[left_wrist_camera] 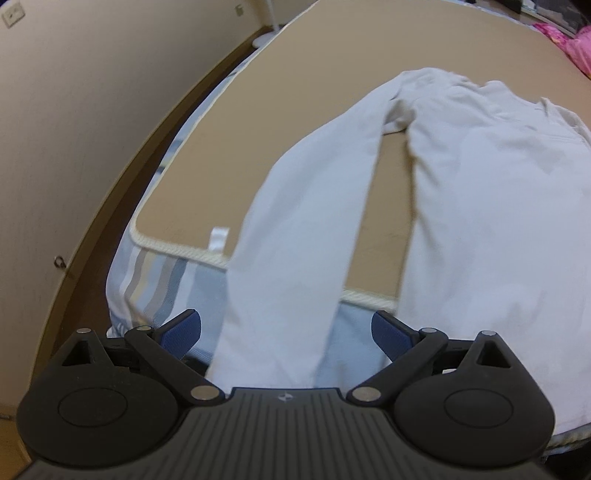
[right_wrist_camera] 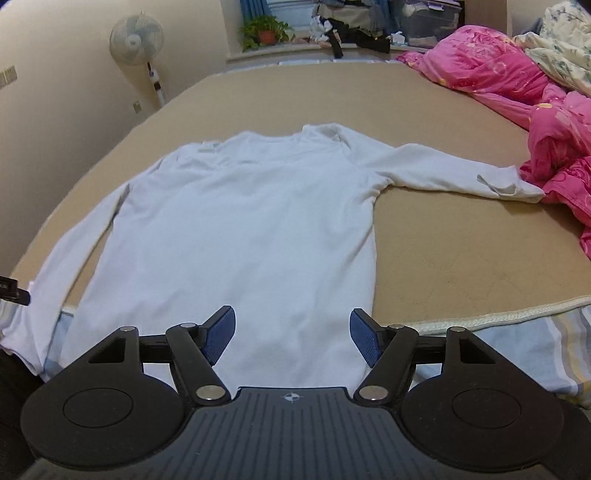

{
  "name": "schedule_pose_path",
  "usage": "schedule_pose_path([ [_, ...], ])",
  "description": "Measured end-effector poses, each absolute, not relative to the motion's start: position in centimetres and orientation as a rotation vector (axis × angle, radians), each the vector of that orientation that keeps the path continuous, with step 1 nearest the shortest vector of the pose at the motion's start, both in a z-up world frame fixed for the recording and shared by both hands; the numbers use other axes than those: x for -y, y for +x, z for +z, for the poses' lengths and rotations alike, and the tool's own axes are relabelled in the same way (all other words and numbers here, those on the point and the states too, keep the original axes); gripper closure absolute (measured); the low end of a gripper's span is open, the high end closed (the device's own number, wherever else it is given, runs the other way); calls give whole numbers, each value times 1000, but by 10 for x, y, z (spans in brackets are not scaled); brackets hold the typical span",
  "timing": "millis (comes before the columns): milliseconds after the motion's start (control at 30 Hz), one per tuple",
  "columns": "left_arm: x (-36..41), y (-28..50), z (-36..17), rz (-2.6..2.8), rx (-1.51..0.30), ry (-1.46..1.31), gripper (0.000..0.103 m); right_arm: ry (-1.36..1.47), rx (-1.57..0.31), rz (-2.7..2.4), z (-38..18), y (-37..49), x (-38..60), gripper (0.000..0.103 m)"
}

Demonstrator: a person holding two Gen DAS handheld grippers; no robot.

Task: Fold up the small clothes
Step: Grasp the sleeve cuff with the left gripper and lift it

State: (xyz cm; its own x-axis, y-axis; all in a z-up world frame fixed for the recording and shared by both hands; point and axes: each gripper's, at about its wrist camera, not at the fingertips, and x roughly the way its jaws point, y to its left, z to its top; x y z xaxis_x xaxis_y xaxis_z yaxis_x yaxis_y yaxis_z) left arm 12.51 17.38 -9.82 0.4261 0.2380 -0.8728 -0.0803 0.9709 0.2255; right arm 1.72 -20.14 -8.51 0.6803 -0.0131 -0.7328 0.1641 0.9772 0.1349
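Observation:
A white long-sleeved shirt lies spread flat on a tan bed mat, neck away from me, hem hanging over the near edge. Its right sleeve stretches out toward the pink bedding. Its left sleeve runs down over the mat's edge. My left gripper is open above the cuff end of that sleeve, blue pads apart on either side of the cloth and clear of it. My right gripper is open over the shirt's hem, near its right corner, pads not pressing the fabric.
A pink quilt is heaped at the right of the bed, touching the right cuff. A striped sheet shows under the mat's corded edge. A standing fan and a cluttered windowsill are beyond. The wall is close on the left.

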Motion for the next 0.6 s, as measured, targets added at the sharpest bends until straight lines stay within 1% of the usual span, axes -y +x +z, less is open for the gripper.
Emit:
schedule_pose_path([
  [233,-208,126,-119,223,-1138,117,3,114,-841,-92,-82,15,183,29],
  [500,-244,122,-128,187,-1126,147,2,87,-894,-105,-90,19,162,28],
  [600,-256,126,-134,153,-1152,146,2,71,-916,-104,-91,22,154,28],
])
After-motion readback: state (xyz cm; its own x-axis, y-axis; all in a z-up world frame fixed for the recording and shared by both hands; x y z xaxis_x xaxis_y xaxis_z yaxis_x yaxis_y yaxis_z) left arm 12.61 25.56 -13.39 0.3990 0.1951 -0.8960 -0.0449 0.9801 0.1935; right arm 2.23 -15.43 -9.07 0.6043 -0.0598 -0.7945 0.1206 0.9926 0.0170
